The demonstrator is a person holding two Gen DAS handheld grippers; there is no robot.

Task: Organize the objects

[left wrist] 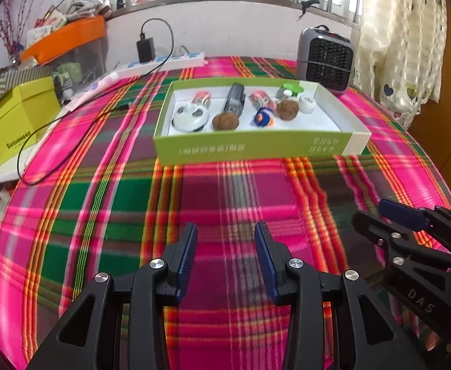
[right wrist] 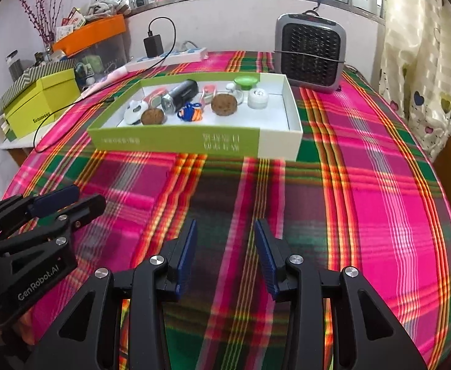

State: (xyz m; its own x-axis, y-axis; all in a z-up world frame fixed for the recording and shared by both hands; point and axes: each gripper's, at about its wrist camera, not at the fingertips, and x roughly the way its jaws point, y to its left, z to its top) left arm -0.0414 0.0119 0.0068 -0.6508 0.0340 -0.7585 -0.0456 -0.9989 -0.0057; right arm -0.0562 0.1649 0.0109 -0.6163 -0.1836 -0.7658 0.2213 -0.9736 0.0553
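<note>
A: Grippers? Quick.
B: Left hand-held gripper (left wrist: 225,231) has jaws apart, nothing between them, only the plaid cloth (left wrist: 133,203) on the tabletop below. Right hand-held gripper (right wrist: 225,228) likewise, parted and empty. They hang side by side, near each other.
A: Objects?
B: All in the green-and-white box (left wrist: 256,149), well ahead of both grippers. Inside: two walnuts (left wrist: 225,121), grey flashlight (left wrist: 234,100), white round gadget (left wrist: 191,118), blue-orange toy (left wrist: 263,118), white jar (left wrist: 307,104), green-topped piece (left wrist: 291,88), two pink items, too blurred to name.
A: Around it?
B: Heater (left wrist: 325,58) behind the box's right end, power strip (left wrist: 164,61) with charger behind left.
</note>
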